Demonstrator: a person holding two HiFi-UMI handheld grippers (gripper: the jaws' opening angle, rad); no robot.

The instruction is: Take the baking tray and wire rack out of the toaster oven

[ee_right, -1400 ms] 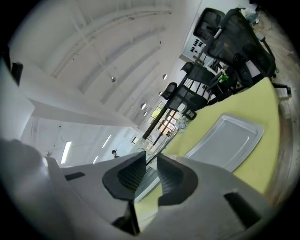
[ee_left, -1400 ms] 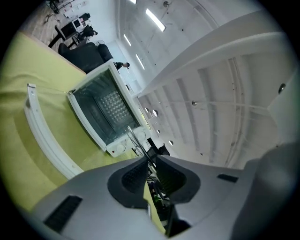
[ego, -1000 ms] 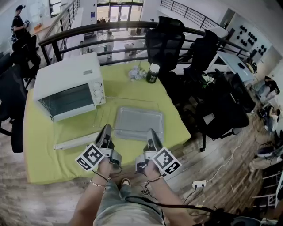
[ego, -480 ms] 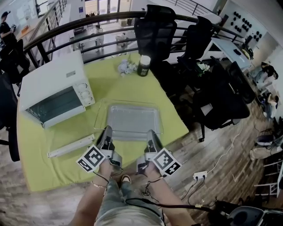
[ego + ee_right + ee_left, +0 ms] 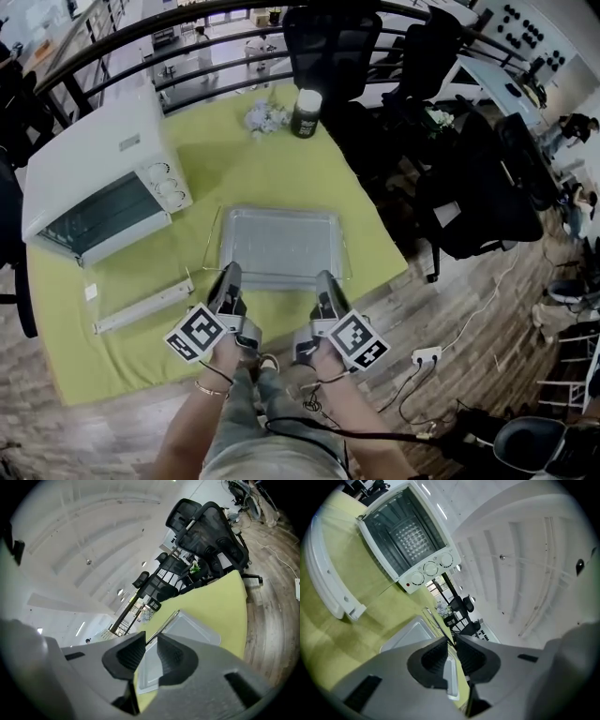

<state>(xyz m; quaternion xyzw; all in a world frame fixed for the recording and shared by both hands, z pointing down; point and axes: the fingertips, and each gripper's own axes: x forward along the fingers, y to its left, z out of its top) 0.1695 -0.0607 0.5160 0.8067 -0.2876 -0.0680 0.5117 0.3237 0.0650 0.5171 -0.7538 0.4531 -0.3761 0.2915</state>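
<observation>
The bench (image 5: 309, 178), under a yellow-green cloth, fills the middle of the head view. The marker cubes on the grippers cover part of its near edge. On its left stands the white toaster oven (image 5: 89, 159), its front with three knobs turned toward the person. A long white bar (image 5: 141, 305) lies over the cloth in front of it (whether it is the handle of a let-down glass door is hard to make out).

The baking tray (image 5: 279, 244) is at the bench's near middle, well apart from the oven. It is shallow, rectangular and dull silver, with rounded corners and a raised rim. The wire rack (image 5: 162, 627) shows only as thin rods along the tray's sides, the rest hidden beneath the tray. Whether it rests on the cloth or hangs just above it cannot be told.

The left hand-held gripper (image 5: 230, 272) and the right hand-held gripper (image 5: 325, 278) are at the tray's near side, each with its jaws closed on a rod of the rack. A dark jar (image 5: 305, 112) with a white lid stands near the far edge.
</observation>
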